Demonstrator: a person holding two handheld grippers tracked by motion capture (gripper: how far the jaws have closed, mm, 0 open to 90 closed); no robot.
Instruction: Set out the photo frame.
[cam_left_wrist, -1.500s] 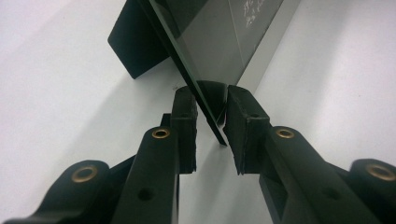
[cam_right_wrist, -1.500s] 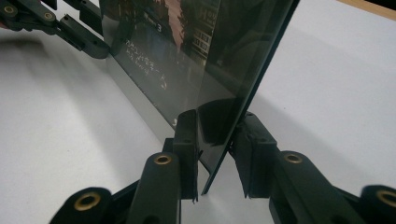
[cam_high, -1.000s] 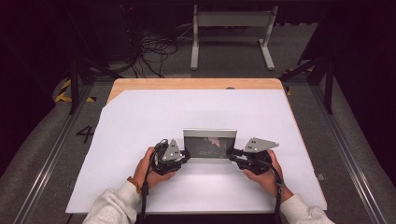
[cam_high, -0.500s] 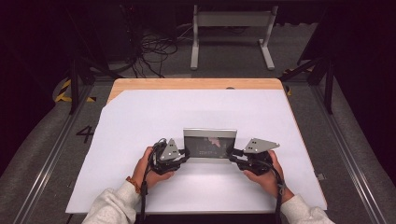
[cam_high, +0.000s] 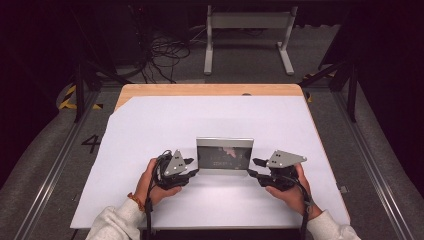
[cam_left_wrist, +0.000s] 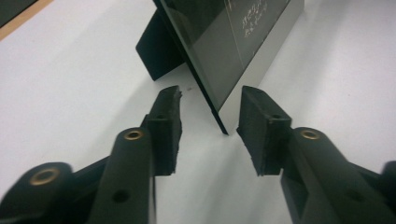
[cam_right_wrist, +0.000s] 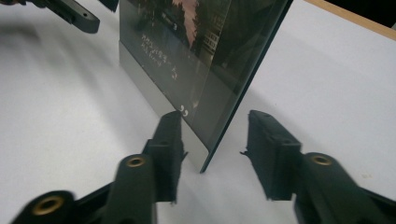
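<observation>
Jaws spread on both the left gripper (cam_left_wrist: 210, 123) and right gripper (cam_right_wrist: 212, 140), each straddling a bottom corner of the upright silver-bordered glass photo frame (cam_high: 224, 154) mid-table on the white sheet (cam_high: 150, 120), so probably lined up but nothing pinched yet.

- One framed picture (cam_high: 224, 154) is seen standing on the table.
- Two grippers are counted: the left gripper (cam_high: 191, 167) and the right gripper (cam_high: 254, 167).
- Two hands are seen, one left hand (cam_high: 150, 182) and one right hand (cam_high: 294, 190).
- One white sheet (cam_high: 210, 120) is laid over one wooden table (cam_high: 210, 89).
</observation>
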